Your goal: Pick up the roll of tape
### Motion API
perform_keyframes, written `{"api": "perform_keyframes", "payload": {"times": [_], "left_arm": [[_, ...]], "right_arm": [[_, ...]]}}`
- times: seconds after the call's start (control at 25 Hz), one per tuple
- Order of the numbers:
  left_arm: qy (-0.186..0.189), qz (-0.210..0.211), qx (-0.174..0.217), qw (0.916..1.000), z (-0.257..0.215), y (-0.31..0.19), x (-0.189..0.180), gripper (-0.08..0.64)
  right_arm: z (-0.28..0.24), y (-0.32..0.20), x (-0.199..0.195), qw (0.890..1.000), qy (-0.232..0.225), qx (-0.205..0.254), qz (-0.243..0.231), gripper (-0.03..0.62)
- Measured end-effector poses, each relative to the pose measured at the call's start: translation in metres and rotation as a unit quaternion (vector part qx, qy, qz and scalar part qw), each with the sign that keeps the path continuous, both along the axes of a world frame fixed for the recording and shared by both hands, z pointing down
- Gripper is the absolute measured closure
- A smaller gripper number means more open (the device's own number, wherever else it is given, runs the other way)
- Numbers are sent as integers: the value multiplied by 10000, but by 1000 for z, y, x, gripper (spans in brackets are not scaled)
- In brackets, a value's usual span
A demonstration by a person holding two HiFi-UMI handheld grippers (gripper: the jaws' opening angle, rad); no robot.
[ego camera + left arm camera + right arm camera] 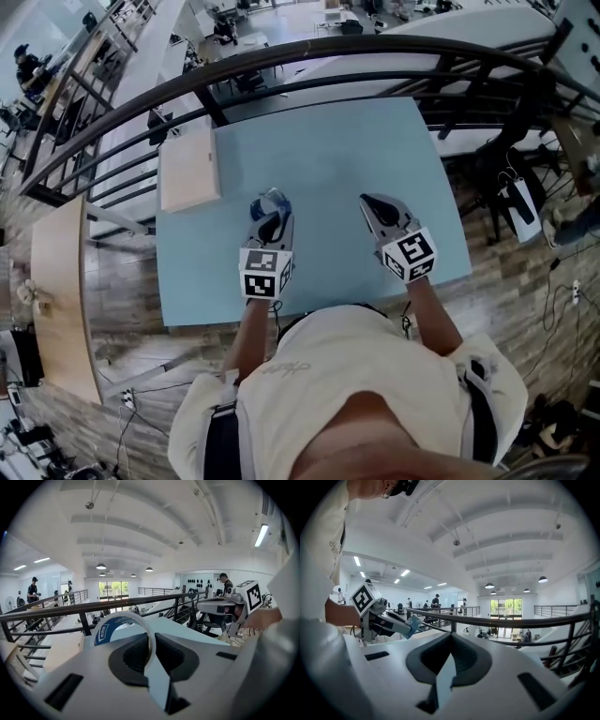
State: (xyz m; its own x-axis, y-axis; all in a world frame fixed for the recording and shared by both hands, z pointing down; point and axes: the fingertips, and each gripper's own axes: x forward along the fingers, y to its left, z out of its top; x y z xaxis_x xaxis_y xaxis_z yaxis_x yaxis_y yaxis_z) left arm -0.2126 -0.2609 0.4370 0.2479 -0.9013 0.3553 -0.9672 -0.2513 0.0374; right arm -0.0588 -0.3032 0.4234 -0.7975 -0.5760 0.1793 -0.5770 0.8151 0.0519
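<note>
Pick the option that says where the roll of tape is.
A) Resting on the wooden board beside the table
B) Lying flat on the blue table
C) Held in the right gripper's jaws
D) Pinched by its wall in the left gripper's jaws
D: the left gripper has its jaws closed on the wall of the roll of tape, while the right gripper has its jaws together with nothing between them.

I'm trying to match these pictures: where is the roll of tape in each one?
Head view: roll of tape at the left gripper tip, left of centre.
Left gripper view: centre, clamped between the jaws.
Right gripper view: bluish bit, left of centre.
Shared: the dark railing.
</note>
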Motion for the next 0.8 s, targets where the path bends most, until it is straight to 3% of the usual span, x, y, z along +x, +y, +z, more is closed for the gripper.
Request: {"api": "perform_keyframes", "payload": {"times": [0.8], "left_arm": [[-54,-123,902,9958,-83,-9,-9,503]], "right_arm": [[-88,4,4,9958,-298,863,-80,588]]}}
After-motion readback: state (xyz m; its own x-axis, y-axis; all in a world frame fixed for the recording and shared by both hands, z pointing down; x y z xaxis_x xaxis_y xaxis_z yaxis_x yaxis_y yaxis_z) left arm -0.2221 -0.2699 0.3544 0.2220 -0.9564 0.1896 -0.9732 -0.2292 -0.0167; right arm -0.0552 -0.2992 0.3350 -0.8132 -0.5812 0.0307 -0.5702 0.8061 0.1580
